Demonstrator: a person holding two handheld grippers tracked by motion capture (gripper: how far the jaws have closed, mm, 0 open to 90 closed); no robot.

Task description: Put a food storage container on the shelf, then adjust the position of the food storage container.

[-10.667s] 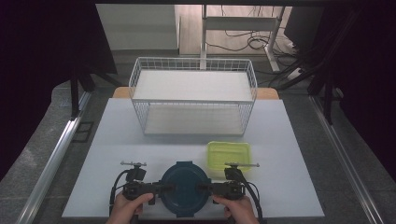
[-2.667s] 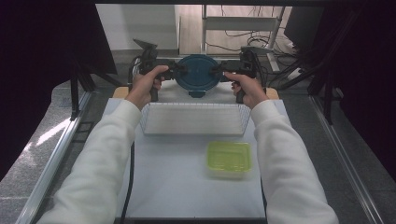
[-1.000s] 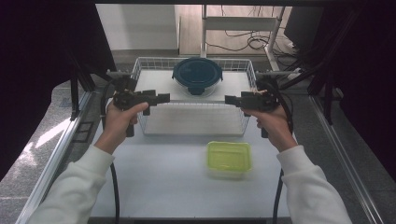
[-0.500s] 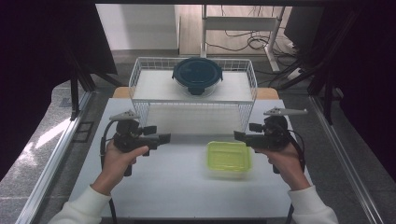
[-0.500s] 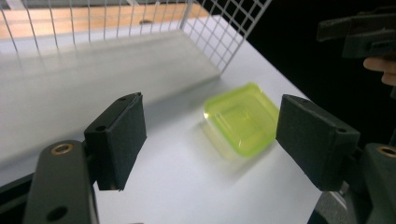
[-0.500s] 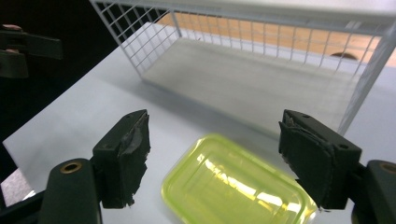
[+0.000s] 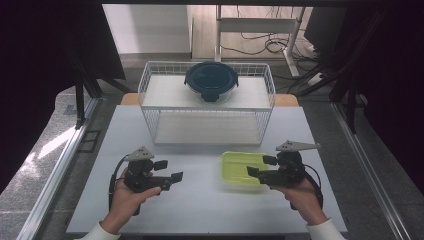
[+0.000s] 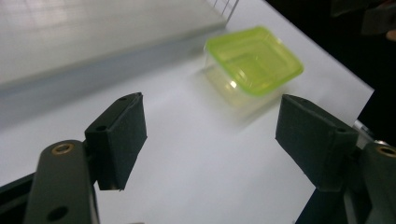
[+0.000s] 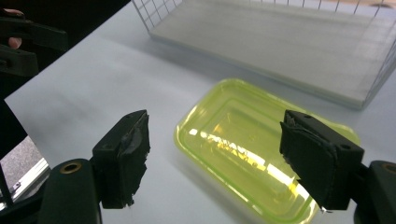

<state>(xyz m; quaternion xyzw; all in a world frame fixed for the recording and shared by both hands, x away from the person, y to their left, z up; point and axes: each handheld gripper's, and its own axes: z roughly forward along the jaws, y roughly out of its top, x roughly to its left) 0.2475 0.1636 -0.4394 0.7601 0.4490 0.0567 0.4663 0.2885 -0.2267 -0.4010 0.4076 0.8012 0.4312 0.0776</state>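
Nearest the person, two hands hold a claw each above the white bench point(image 7: 200, 210). The left claw point(image 7: 169, 171) hangs well to the left of the yellow-green lidded container point(image 7: 239, 166), its jaws standing wide apart with nothing between them; in the left gripper view the claw point(image 8: 210, 135) frames bare bench, and the container point(image 8: 254, 60) lies beyond, toward the right jaw. The right claw point(image 7: 261, 166) hovers at the container's right edge, its jaws also spread wide and empty; in the right gripper view the claw point(image 9: 215, 154) looks down on the container point(image 9: 252, 144), which lies flat on the bench below and between the jaws, with no pad seen touching it. The container sits on the bench just in front of the white wire basket point(image 7: 150, 87), toward the basket's right half. Farther off, a dark blue round lidded container point(image 7: 211, 80) rests in that basket, at the middle of its far side, well behind the yellow-green container.
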